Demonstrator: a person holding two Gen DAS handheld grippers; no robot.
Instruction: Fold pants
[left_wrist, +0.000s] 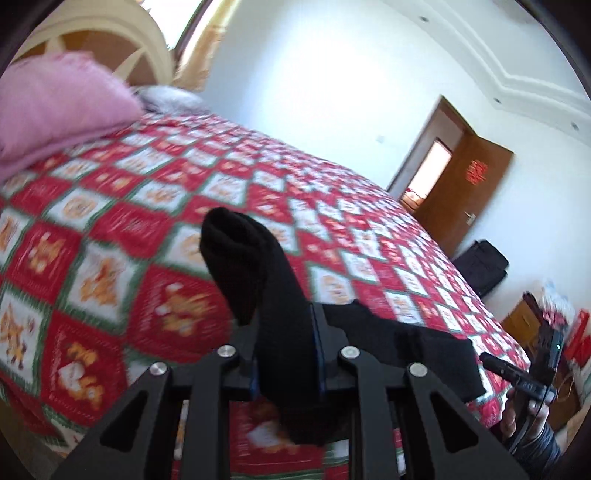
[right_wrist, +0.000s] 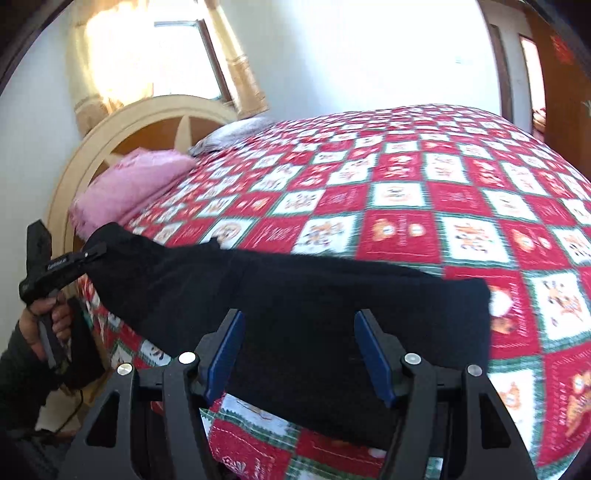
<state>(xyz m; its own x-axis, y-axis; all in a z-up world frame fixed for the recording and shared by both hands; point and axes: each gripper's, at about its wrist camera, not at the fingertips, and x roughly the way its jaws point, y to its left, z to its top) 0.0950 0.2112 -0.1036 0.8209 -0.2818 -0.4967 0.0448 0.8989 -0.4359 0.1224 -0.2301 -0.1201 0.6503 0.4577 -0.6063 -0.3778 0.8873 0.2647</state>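
Observation:
The black pants (right_wrist: 295, 302) stretch across the near edge of the bed. My left gripper (left_wrist: 286, 332) is shut on one end, and a black fold (left_wrist: 236, 254) stands up beyond its fingers. From the right wrist view, that left gripper (right_wrist: 86, 256) holds the pants' far left end, raised off the quilt. My right gripper (right_wrist: 301, 350) stands open over the pants' middle. Its blue pads (right_wrist: 373, 354) are bare, with black cloth showing in the gap beyond them. In the left wrist view the right gripper (left_wrist: 517, 376) sits by the pants' other end.
A red, white and green patchwork quilt (right_wrist: 424, 192) covers the bed. A pink folded blanket (left_wrist: 55, 107) and a grey pillow (right_wrist: 236, 133) lie by the cream headboard (right_wrist: 122, 125). A brown door (left_wrist: 469, 188), a black bag (left_wrist: 480, 266) and clutter stand beyond the bed's far corner.

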